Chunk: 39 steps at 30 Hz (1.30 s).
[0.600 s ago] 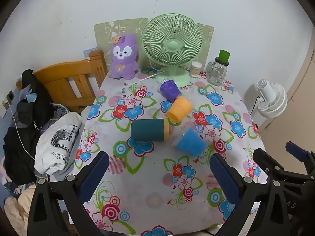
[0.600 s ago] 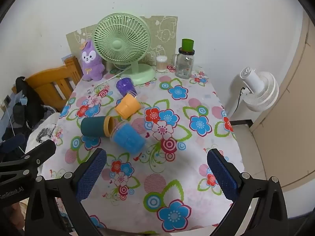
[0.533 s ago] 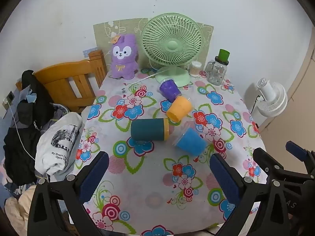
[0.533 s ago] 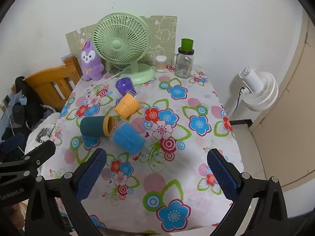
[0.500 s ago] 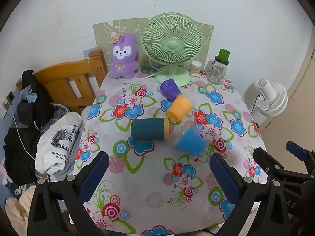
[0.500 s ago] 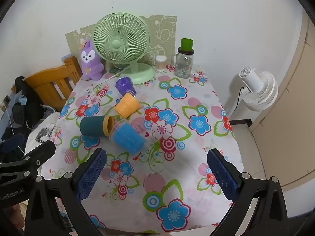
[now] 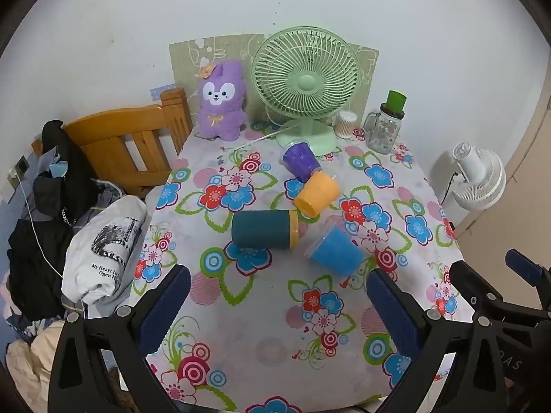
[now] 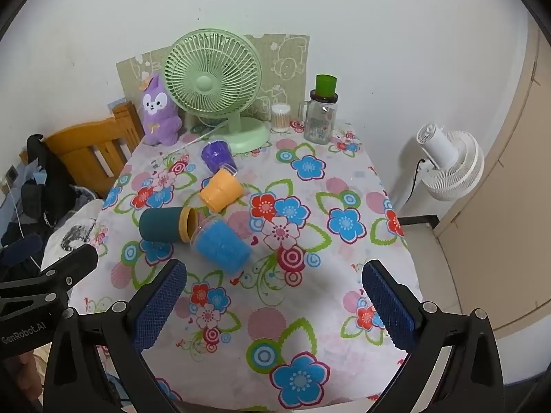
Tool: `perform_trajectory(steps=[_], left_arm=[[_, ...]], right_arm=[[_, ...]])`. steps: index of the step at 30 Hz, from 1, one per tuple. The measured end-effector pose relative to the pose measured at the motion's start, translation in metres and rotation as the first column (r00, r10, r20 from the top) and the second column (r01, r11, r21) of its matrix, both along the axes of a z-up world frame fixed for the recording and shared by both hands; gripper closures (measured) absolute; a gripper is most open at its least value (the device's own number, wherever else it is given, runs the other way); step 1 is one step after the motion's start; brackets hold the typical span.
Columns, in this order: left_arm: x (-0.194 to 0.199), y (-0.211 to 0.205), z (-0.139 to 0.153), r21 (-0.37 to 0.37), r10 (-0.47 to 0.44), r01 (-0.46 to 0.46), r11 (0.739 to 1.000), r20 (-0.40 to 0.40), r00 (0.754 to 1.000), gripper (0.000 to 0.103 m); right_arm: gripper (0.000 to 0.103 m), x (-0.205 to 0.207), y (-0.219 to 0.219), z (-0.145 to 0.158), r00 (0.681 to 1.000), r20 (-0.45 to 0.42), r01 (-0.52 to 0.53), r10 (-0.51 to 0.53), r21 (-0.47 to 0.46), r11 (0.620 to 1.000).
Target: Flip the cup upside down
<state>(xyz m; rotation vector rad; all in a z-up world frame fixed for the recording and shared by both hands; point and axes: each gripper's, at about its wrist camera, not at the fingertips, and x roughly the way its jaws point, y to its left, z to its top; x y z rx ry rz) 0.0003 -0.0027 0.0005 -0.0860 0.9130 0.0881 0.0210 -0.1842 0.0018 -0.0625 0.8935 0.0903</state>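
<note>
Four cups lie on their sides in a loose cluster near the middle of the flowered tablecloth [image 7: 248, 313]. The dark teal cup [image 7: 263, 229] is a straight cylinder with a yellow rim, its mouth pointing toward the right side of the table. Just beside that rim lies the blue cup [image 7: 335, 249], textured, with a clear lip, its base pointing toward the near right. The orange cup [image 7: 316, 191] lies behind them with its open mouth turned toward the teal one. The purple cup [image 7: 300, 158] is farthest back, its clear rim touching or nearly touching the orange cup.

Behind the cups a green desk fan [image 7: 306, 82] stands on its round base, the purple cup close to that base. A purple plush rabbit [image 7: 222, 101] sits to its left, a glass jar with a green lid [image 7: 385, 124] and a small white container [image 7: 346, 124] to its right. A wooden chair [image 7: 127, 144] draped with clothes is off the table's left side, a white floor fan [image 7: 478, 179] off its right.

The left gripper [image 7: 275, 313] hangs over the near edge with its blue pads spread wide, nothing between them. The right gripper [image 8: 273, 309] is likewise spread wide and empty, well short of the cups.
</note>
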Motion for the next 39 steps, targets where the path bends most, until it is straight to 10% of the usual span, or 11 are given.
perform_trajectory(steps=[39], left_arm=[[0.007, -0.008, -0.006, 0.012, 0.014, -0.014, 1.000, -0.004, 1.000, 0.003]], right_arm=[[0.000, 0.016, -0.008, -0.001, 0.999, 0.011, -0.038, 0.038, 0.001, 0.999]])
